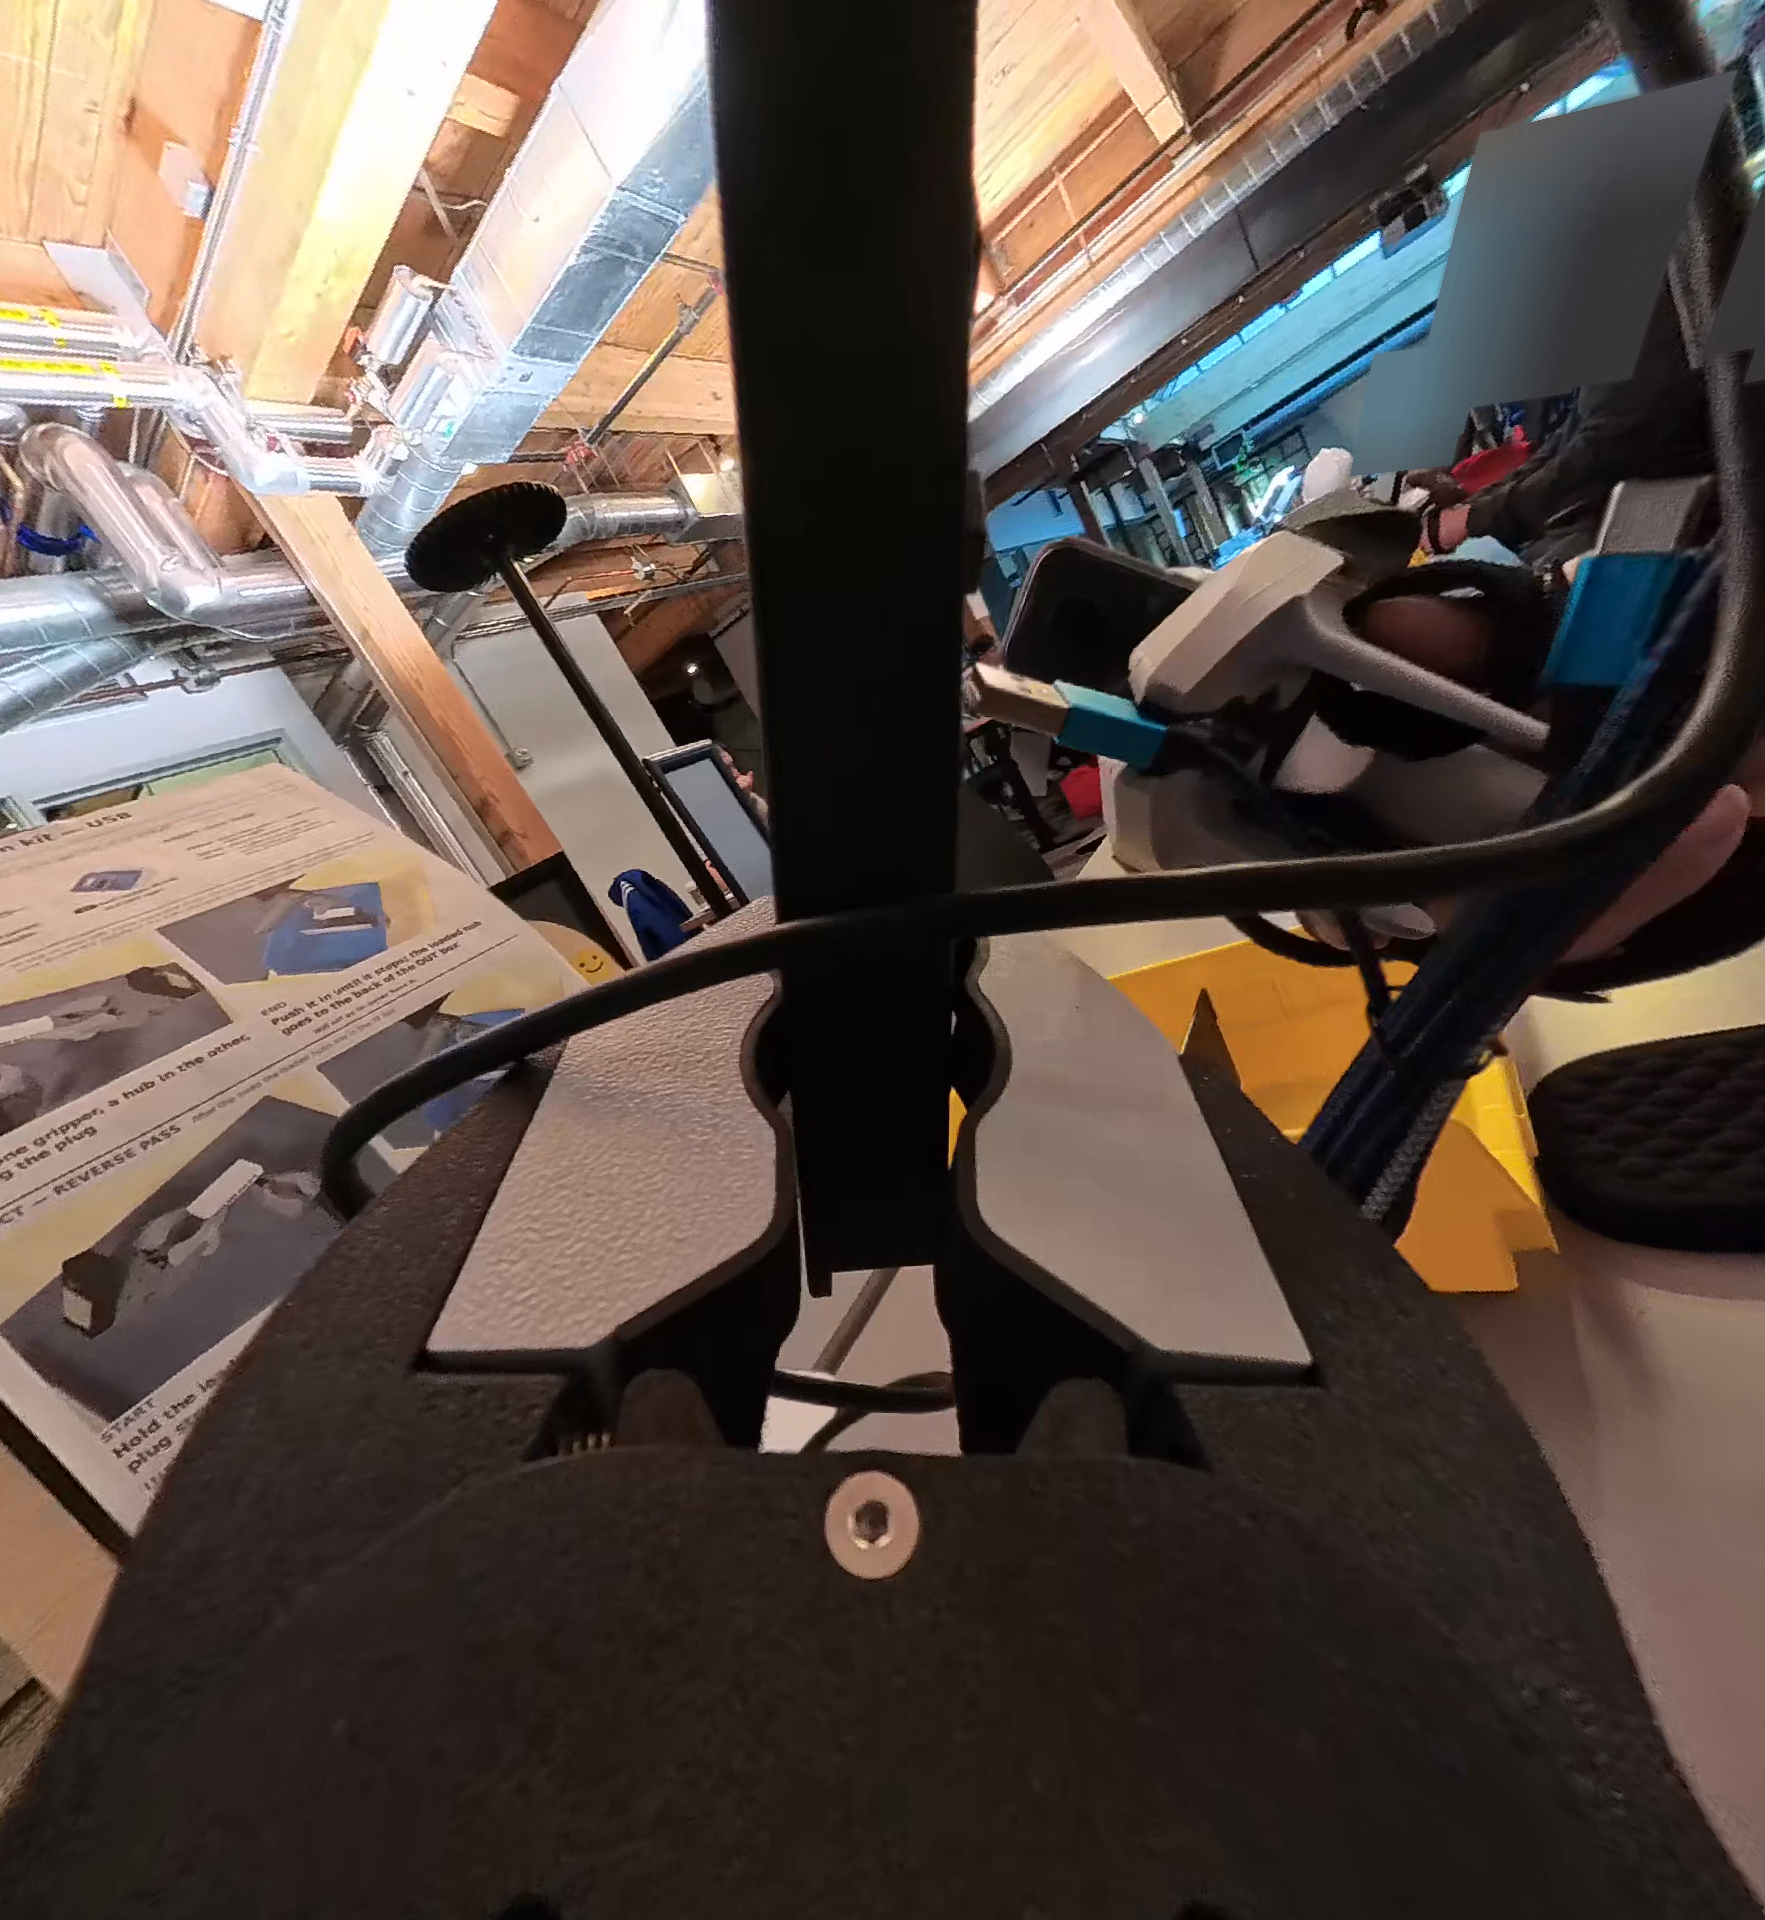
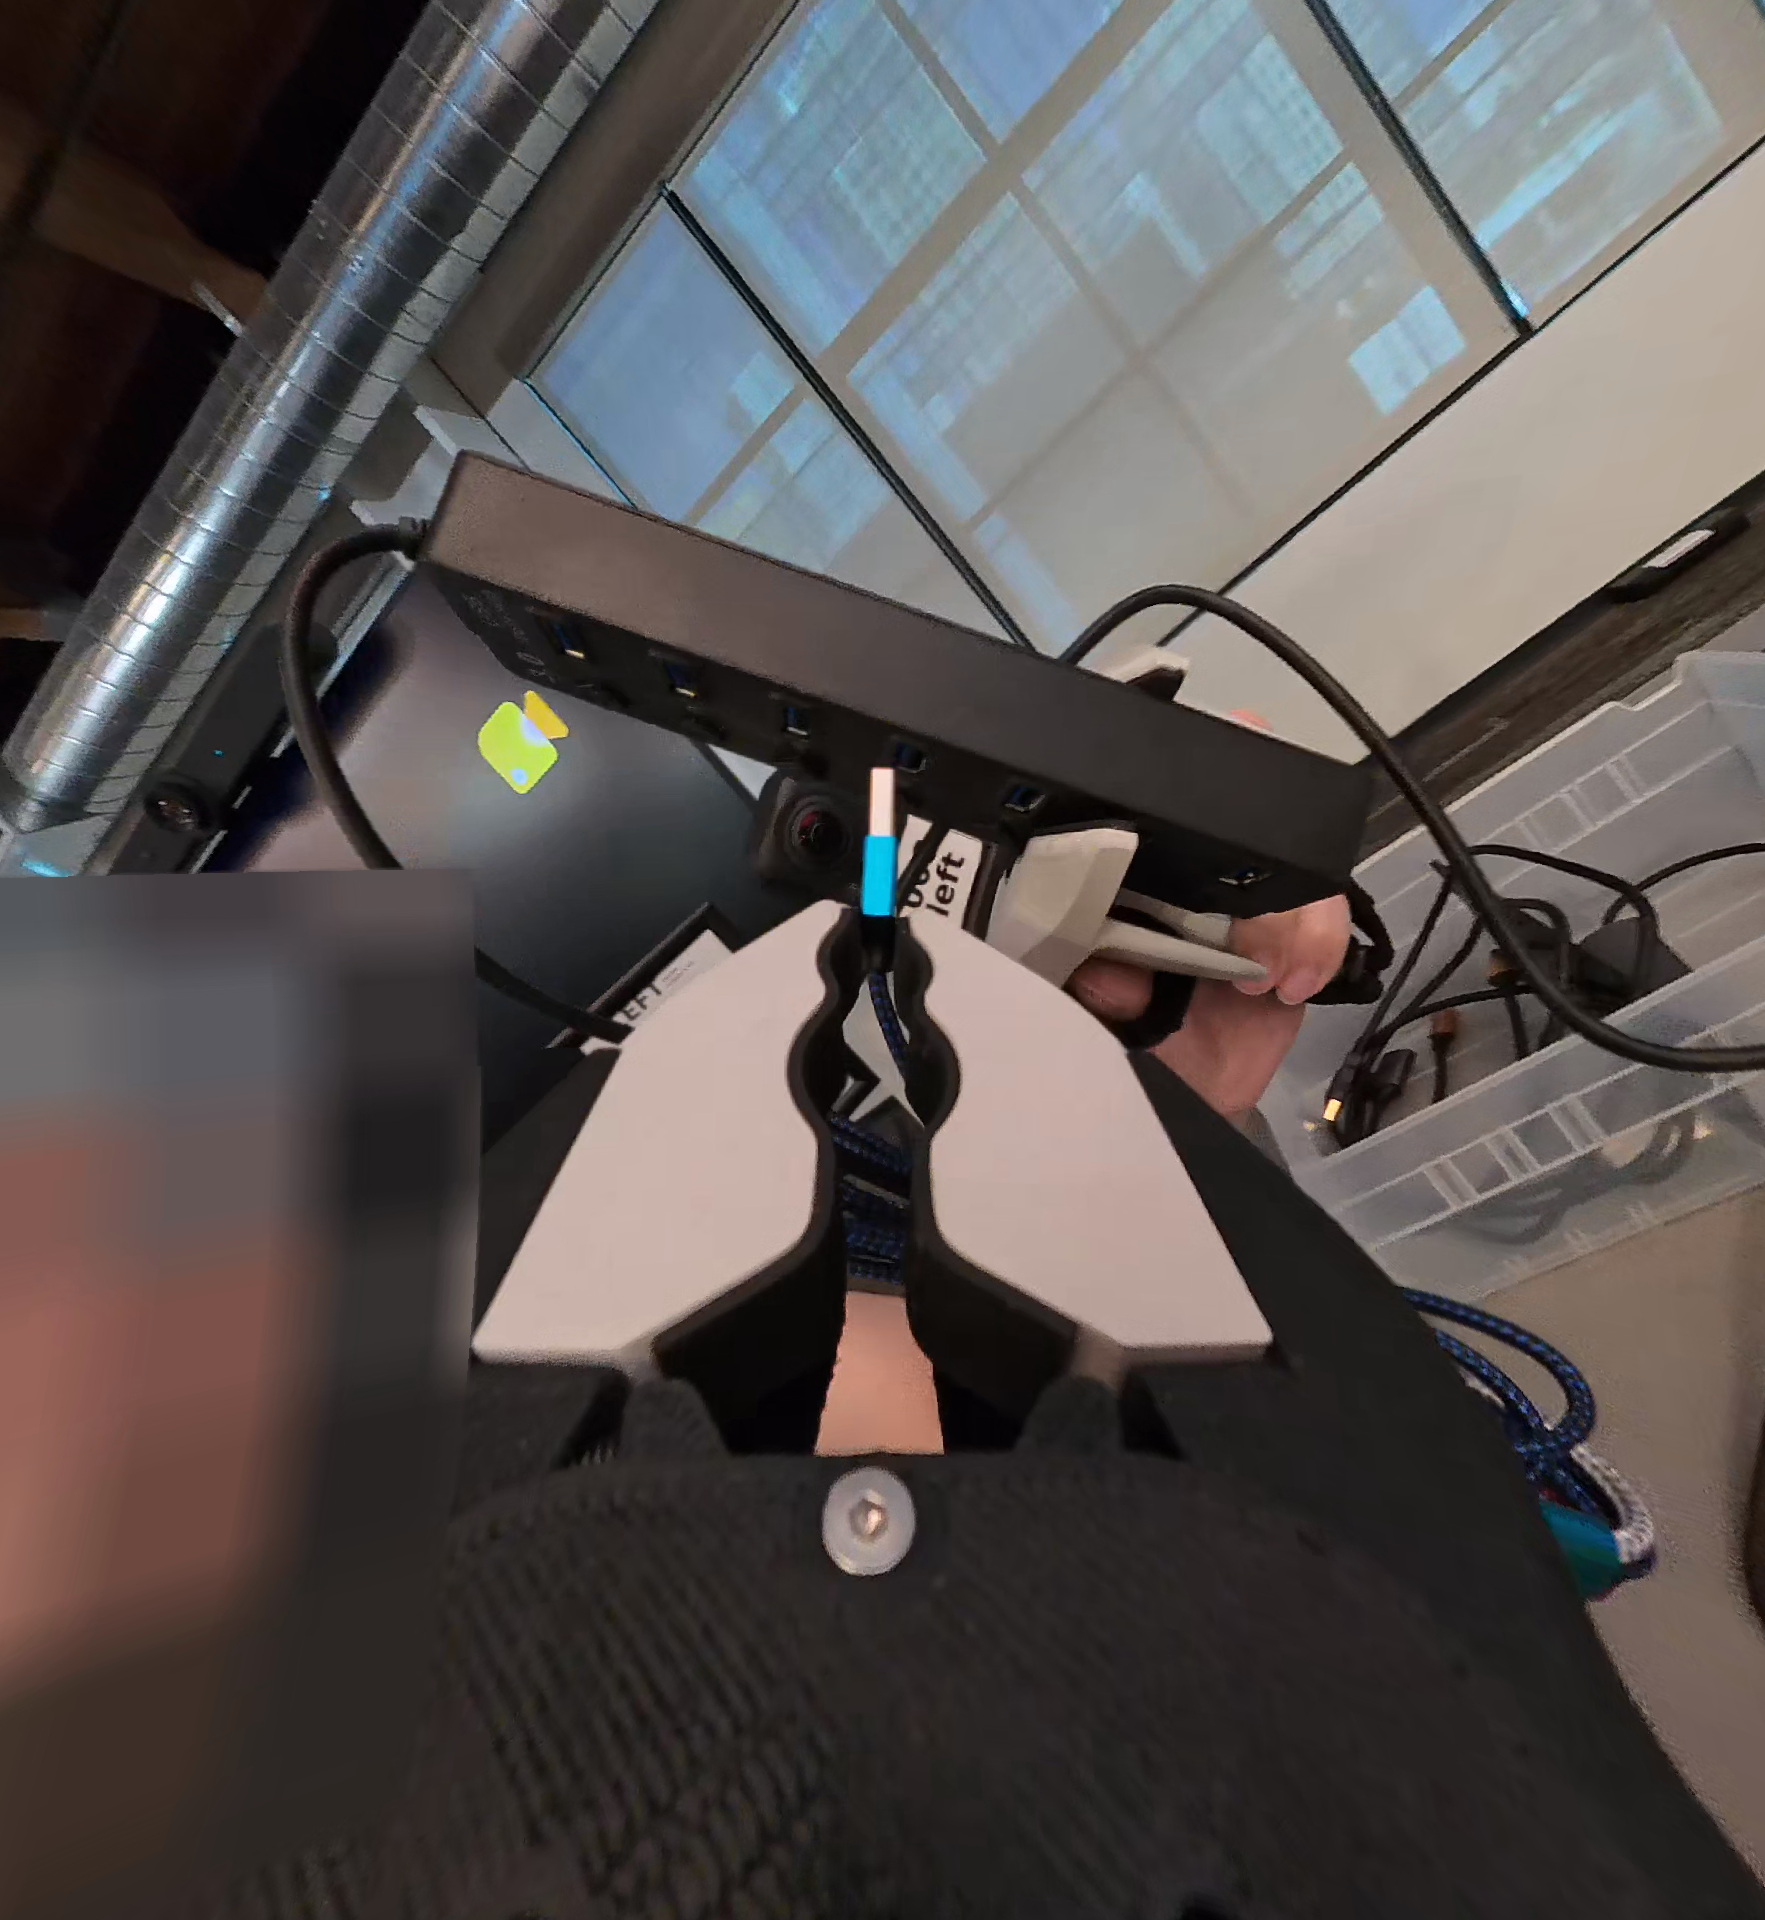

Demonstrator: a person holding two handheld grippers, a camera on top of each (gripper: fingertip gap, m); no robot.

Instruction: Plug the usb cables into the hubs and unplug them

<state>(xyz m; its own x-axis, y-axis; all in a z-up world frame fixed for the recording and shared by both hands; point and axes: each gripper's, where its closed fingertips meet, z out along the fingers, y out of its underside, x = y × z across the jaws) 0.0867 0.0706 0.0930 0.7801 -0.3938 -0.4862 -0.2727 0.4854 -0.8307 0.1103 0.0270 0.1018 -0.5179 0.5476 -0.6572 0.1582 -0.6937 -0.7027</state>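
Where the left wrist view looks along its own fingers, the left tongs (image 1: 873, 1132) are clamped on a long matte black bar, the hub (image 1: 842, 520), which stands straight up between the grey textured finger plates and runs out the top of the frame. A thin smooth black cord (image 1: 1221, 883) loops across in front of the tongs. Right of the tongs and beyond them, the right tongs (image 1: 1169, 743) come in pointing left, pinching a USB plug (image 1: 1065, 712) with a bright blue shell and a bare metal tip; the plug is apart from the hub, its tip just short of it. A blue-black braided cable (image 1: 1418, 1081) hangs from that side. A yellow plastic bin (image 1: 1304, 1039) sits on the pale surface (image 1: 1688, 1455) behind the right finger; its contents are hidden. A printed instruction sheet (image 1: 130, 1039) lies to the left.

In the right wrist view, the right tongs (image 2: 878, 940) are nearly closed on the braided cable (image 2: 873, 1143) right behind the blue plug (image 2: 880, 842), which sticks straight out ahead. The metal tip sits just in front of the hub (image 2: 961, 686), a flat black strip with a row of blue-lined ports, aimed near a middle port, not inserted. The left tongs (image 2: 1054, 883) grip the hub's underside. To the right, a clear ribbed plastic bin (image 2: 1584, 1091) holds loose black cables and connectors.
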